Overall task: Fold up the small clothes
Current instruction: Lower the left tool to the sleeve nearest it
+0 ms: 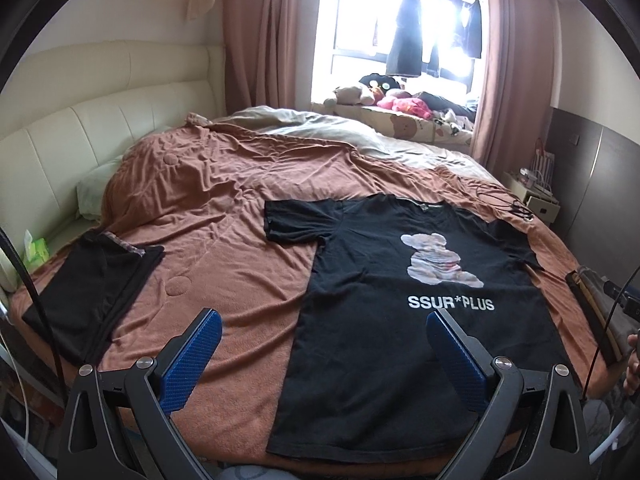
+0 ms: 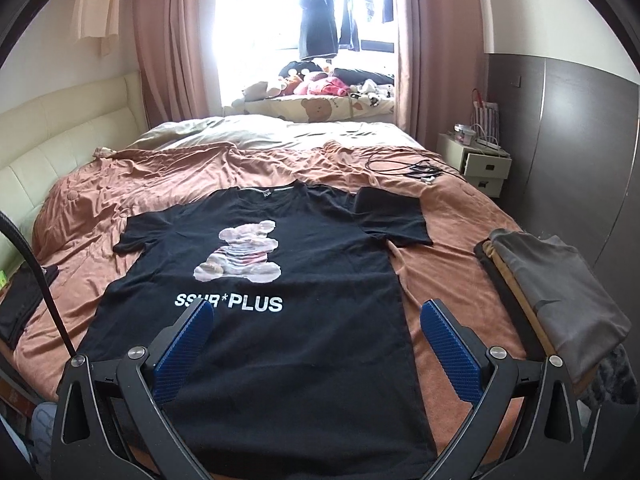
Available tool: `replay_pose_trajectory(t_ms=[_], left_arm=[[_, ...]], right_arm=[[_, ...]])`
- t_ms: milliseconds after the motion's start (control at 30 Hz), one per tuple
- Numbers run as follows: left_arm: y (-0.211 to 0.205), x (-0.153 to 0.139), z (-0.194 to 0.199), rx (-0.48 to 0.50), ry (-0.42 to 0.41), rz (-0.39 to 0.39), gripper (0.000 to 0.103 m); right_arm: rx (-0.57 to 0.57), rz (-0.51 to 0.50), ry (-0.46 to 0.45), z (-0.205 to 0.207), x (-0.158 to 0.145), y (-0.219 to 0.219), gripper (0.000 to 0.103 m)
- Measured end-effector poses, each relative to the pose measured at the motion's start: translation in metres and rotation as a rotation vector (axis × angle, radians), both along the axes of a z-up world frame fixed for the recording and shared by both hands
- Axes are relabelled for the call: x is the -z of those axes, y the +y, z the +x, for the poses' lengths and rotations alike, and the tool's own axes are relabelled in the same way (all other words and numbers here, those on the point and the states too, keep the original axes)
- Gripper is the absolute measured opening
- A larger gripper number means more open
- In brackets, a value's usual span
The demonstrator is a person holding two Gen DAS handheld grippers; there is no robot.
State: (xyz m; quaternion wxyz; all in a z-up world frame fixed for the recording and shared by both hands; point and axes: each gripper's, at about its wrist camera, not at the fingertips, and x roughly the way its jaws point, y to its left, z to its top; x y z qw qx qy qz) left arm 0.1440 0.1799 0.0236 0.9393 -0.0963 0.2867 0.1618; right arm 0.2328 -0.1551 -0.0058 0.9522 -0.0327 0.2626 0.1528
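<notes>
At the bottom of the left wrist view, the left gripper [image 1: 324, 322] hangs above the bed with its jaws spread wide and nothing between them. It straddles the left-hand edge of the black T-shirt [image 1: 400, 340], which lies flat and face up on the brown bedspread [image 1: 224, 216]. The right gripper [image 2: 316, 318] is likewise wide and empty, low in its own view over the shirt's hem and right-hand edge.

The step in hand looks like the first fold, with no grip taken yet. To do it well, each gripper should probably pinch only the shirt's cloth at the hem corners, not the bedspread beneath, which is soft and creased and would lift with it.

Further up the frame, the printed bear [image 2: 240, 252] and lettering mark the centre line, a useful guide for an even fold. The right-hand sleeve [image 2: 394, 216] lies spread out and the left-hand sleeve [image 1: 296, 220] likewise, so both likely need tucking inward.

Folded garments sit at the frame edges: a dark one [image 1: 92, 280] at left, a grey stack [image 2: 560, 292] at right.
</notes>
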Motion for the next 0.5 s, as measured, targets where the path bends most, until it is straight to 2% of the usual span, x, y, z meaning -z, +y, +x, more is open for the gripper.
replay_pose_trajectory(t_ms=[300, 500], left_arm=[[0.029, 0.011, 0.042, -0.033, 0.023, -0.018, 0.103], [0.048, 0.02, 0.071, -0.05, 0.047, -0.034, 0.103]], right_arm=[[-0.094, -0.018, 0.031, 0.056, 0.016, 0.025, 0.103], [-0.101, 0.01, -0.033, 0.083, 0.028, 0.035, 0.103]])
